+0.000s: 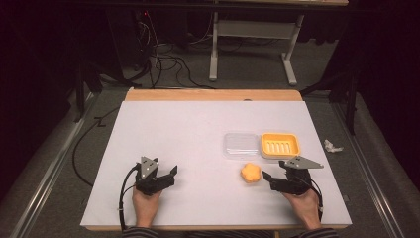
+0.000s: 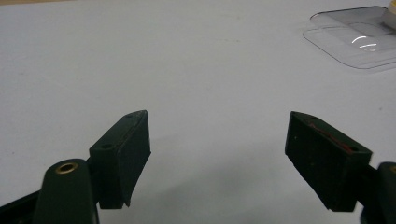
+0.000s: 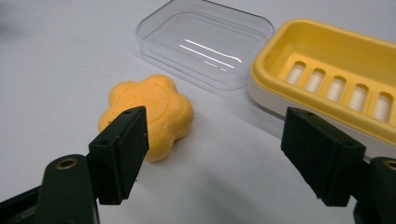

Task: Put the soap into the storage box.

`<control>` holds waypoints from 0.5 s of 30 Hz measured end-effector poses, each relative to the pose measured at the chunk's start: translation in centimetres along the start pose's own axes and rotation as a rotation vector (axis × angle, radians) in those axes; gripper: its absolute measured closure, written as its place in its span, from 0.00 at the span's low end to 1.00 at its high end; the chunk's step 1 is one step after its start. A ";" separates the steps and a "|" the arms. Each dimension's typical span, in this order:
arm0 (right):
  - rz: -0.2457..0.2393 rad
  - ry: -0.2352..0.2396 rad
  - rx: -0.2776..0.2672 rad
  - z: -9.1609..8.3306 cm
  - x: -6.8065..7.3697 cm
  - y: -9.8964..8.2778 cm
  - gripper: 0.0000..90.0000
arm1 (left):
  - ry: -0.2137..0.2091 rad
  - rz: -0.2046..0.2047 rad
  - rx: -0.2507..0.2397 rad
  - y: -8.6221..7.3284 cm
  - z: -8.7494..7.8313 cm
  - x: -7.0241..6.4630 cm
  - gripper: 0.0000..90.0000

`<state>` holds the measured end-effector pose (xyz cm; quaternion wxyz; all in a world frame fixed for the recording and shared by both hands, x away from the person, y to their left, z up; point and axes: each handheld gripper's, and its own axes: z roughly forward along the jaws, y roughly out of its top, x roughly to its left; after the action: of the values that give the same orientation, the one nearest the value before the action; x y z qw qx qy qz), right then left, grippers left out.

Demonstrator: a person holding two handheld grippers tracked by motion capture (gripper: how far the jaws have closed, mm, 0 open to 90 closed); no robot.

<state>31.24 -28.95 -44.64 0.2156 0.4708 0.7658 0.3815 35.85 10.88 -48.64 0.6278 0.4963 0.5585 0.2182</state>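
Right gripper (image 3: 212,154): jaws wide apart, nothing held. Low over the table near its front edge, aimed forward and left. Left jaw sits just in front of the soap; right jaw stands before the soap dish.

Soap (image 3: 148,114): orange, flower-shaped bar, lying flat on the white table (image 1: 188,129), just beside the right gripper's left jaw, not yet between the jaws. In the high view it rests just in front of the dish and lid, apart from both.

Step in hand, as judged: closing on the soap. To do it well, shift the gripper left until the bar is centred between the jaws, drop low, and press on the lobed sides evenly; a scalloped, likely slick bar could squirt out under an off-centre squeeze.

Soap dish (image 3: 327,65): yellow slotted tray on a white base, empty, near right of the soap.

Lid (image 3: 205,42): clear plastic, lying flat, touching or just beside the dish's left side.

Obstructions: the dish rim is close to the right jaw and could be nudged in a wide approach.

Left gripper (image 2: 217,149): jaws wide apart, empty, over bare table well left of the soap; not in the way.
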 end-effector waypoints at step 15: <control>-0.058 0.035 0.045 1.1 1.5 1.0 0.25 | 0.002 -0.001 -0.001 0.0 0.0 0.0 0.25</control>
<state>31.88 -26.96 -44.55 0.2026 0.4463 0.7911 0.3660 35.86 10.87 -48.64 0.6276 0.4957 0.5591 0.2187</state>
